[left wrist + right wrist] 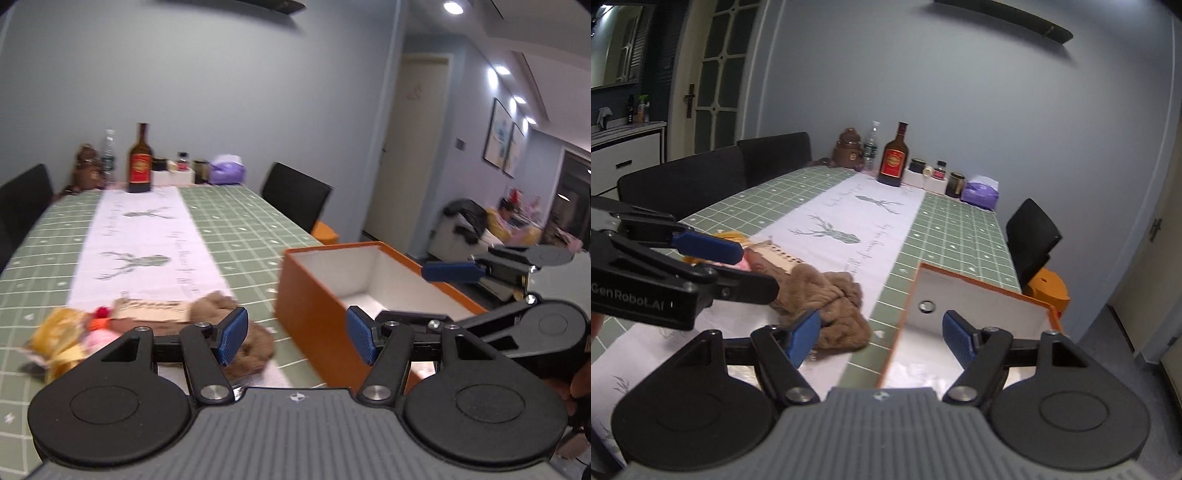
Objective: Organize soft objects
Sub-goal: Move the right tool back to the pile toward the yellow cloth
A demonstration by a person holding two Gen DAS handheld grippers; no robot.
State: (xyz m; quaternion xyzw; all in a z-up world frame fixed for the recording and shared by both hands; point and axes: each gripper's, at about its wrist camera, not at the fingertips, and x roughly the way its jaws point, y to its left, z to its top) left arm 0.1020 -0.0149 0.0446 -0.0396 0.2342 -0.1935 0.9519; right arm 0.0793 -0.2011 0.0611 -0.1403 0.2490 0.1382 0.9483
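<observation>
A brown fuzzy soft item [255, 347] [831, 306] lies on the white runner, with a yellow and pink soft pile [66, 336] [733, 254] to its left. An orange box [314, 302] [979, 299] with a white inside stands open and empty to the right. My left gripper [297, 338] is open and empty, between the brown item and the box; it shows at the left of the right wrist view [713, 249]. My right gripper [881, 338] is open and empty over the box's near left wall; it shows at the right of the left wrist view [454, 271].
A green checked tablecloth [240, 225] covers the table. At its far end stand a dark bottle [140, 160] [894, 157], jars and a purple pack [980, 192]. Black chairs [295, 199] [687, 181] line both sides. An orange stool [1047, 290] is behind the box.
</observation>
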